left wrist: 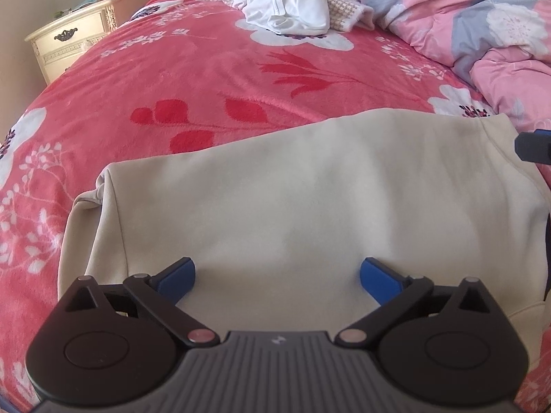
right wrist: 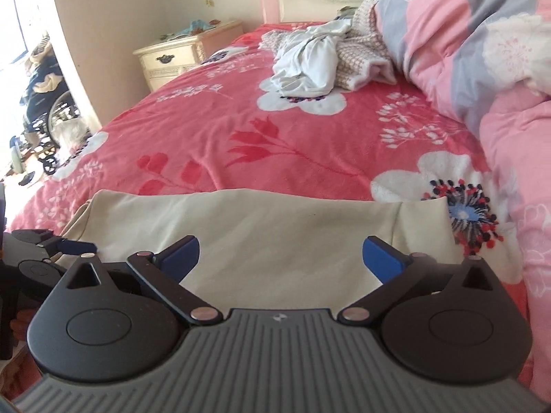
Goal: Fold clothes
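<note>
a big bed with a red flowery blanket [left wrist: 206, 79] is filling most of both views. a pink and grey quilt [left wrist: 465, 17] is bunched up on the far right. a cream garment [left wrist: 292, 189] is lying flat on the near part of the blanket, its long side running left to right, with a folded edge on the far side. a pile of white clothes [left wrist: 292, 10] is sitting far back, on a knitted thing [left wrist: 344, 7]. a cream nightstand [left wrist: 75, 38] is standing far left. the left gripper [left wrist: 277, 275] is hanging over the near middle of the cream garment, its blue fingers [left wrist: 179, 275] wide apart and holding nothing. the right gripper [right wrist: 280, 258] is over the near right part, also wide apart and empty. no words can be read anywhere.
</note>
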Demonstrator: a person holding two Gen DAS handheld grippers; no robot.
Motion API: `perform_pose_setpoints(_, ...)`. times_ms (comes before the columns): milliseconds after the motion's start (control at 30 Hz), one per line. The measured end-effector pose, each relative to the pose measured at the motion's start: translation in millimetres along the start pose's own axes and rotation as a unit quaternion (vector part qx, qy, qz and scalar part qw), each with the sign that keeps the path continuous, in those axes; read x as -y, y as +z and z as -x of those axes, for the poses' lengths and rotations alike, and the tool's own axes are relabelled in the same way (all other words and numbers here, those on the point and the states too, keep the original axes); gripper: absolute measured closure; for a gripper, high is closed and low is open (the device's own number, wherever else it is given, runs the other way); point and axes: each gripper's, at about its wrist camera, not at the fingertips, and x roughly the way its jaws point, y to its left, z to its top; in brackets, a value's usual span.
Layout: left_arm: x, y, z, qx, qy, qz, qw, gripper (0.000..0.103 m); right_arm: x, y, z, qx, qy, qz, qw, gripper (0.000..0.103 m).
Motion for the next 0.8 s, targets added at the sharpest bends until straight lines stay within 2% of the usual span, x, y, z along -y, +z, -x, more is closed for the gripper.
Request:
perform_pose_setpoints(133, 1.6, -1.5, 1.5, 0.005, 0.003, -0.001, 1.0000, 0.000, -3.9, 0.6, 0.5, 0.005, -0.013, -0.009, 1.000, 0.001)
perform_pose_setpoints(233, 0.9, -2.8, 10.3, 0.023, 0.004, 0.003, 0.9997, 0.002, -3.2, -8.4, 4.8, 0.006, -0.002, -0.028, 1.000, 0.001)
perform_pose_setpoints(300, -0.7, -4.1, 18.9, 0.039, 0.002, 0.005, 0.9992, 0.003, 2.0, -12.7, 9.3, 0.011, -0.015, -0.037, 0.999, 0.003)
perform_pose_setpoints(400, -4.8, -9.5, 44.9, 0.075, -0.009, 0.009, 0.9971, 0.004, 11.6, -18.5, 27.9, 0.040, -0.032, -0.032, 0.998, 0.003)
perform_pose_setpoints(500, -2.2, -20.1, 69.1, 0.100, -0.031, -0.008, 0.9945, 0.005, 21.2, -24.4, 46.7, 0.069, -0.050, -0.027, 0.996, 0.007)
perform_pose_setpoints(633, 12.5, -36.7, 80.4, 0.098, -0.053, -0.046, 0.9927, 0.014, 11.3, -39.5, 56.9, 0.082, -0.021, -0.002, 0.996, 0.011)
perform_pose_setpoints(700, 19.8, -41.7, 79.1, 0.088, -0.066, -0.052, 0.9926, 0.021, 2.0, -43.8, 55.7, 0.076, -0.001, 0.011, 0.997, 0.017)
perform_pose_setpoints(767, 24.3, -45.0, 76.3, 0.071, -0.081, -0.047, 0.9930, 0.034, -8.8, -45.9, 53.4, 0.063, 0.011, 0.025, 0.998, 0.028)
perform_pose_setpoints(800, 26.2, -46.0, 74.3, 0.062, -0.087, -0.043, 0.9933, 0.037, -13.2, -46.3, 53.1, 0.055, 0.016, 0.026, 0.998, 0.032)
